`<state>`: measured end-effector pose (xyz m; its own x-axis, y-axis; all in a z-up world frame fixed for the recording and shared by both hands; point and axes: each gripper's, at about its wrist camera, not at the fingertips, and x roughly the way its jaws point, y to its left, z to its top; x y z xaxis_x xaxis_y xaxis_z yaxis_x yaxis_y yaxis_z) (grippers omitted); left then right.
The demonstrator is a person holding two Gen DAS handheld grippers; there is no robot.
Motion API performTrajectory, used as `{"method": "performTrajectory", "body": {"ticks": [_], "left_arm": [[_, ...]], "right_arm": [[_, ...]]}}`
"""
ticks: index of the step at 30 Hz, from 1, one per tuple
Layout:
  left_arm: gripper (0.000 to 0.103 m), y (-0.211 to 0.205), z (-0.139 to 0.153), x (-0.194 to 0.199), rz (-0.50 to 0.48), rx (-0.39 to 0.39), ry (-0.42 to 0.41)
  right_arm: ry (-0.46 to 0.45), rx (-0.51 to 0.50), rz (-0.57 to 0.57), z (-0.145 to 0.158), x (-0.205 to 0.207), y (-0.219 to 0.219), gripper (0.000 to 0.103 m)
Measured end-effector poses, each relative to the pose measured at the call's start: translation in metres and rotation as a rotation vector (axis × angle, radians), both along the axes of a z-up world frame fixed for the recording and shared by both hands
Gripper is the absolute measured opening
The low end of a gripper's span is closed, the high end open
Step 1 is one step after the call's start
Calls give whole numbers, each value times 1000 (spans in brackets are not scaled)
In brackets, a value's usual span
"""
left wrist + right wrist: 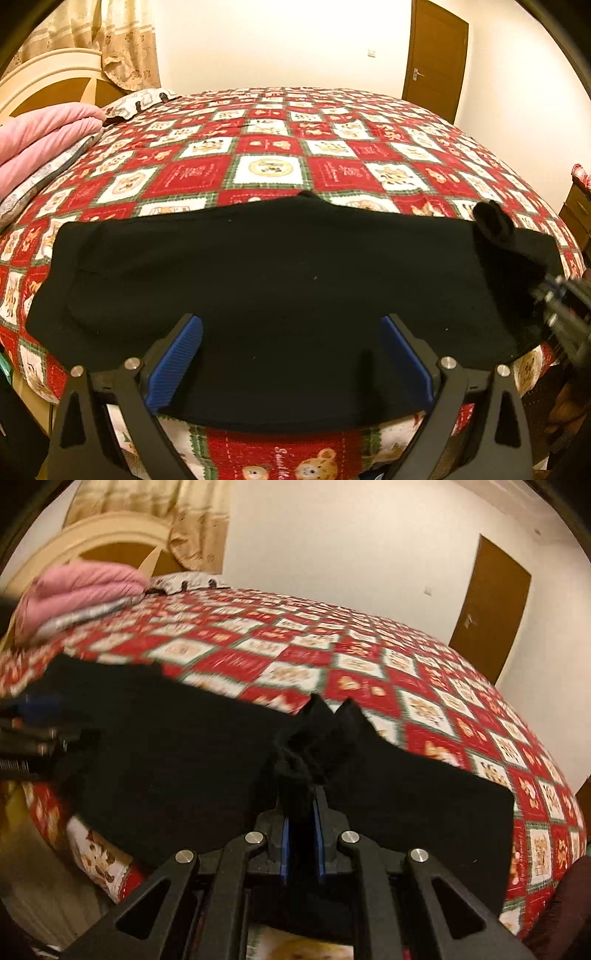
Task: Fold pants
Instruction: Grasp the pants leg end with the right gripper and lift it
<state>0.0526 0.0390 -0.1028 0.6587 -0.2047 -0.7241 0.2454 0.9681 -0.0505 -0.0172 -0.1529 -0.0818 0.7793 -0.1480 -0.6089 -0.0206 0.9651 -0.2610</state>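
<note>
Black pants (277,277) lie spread across the near edge of a bed with a red and white checked cover (266,147). My left gripper (290,319) hovers open over the pants' near hem, its blue pads (177,358) wide apart with nothing pinched between them. My right gripper (303,790) is shut on a bunched-up fold of the pants (184,746), and cloth peaks stick up just past its tips. The right gripper (565,306) also shows blurred at the pants' right end in the left wrist view. The left gripper (33,723) appears blurred at the left edge of the right wrist view.
A folded pink blanket (40,140) and a patterned pillow (140,101) lie at the bed's head on the left, before a cream headboard (48,77) and curtain (125,40). A brown door (436,55) stands at the far right; a wooden cabinet (576,210) is beside the bed.
</note>
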Motion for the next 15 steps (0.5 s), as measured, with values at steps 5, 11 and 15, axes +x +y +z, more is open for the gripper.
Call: {"method": "performTrajectory", "body": {"ticks": [5,11,15], "left_arm": [[99,4,-5,3,6,-4,15],[99,6,-9,6,7,-1,26],[99,5,-11,6,1,21,32]], "right_arm": [[-39,-90,7,-9,-7,19,11],[-115,-180,75,-4,-11,43,11],[-81,-221,120,-18,-7,56,11]]}}
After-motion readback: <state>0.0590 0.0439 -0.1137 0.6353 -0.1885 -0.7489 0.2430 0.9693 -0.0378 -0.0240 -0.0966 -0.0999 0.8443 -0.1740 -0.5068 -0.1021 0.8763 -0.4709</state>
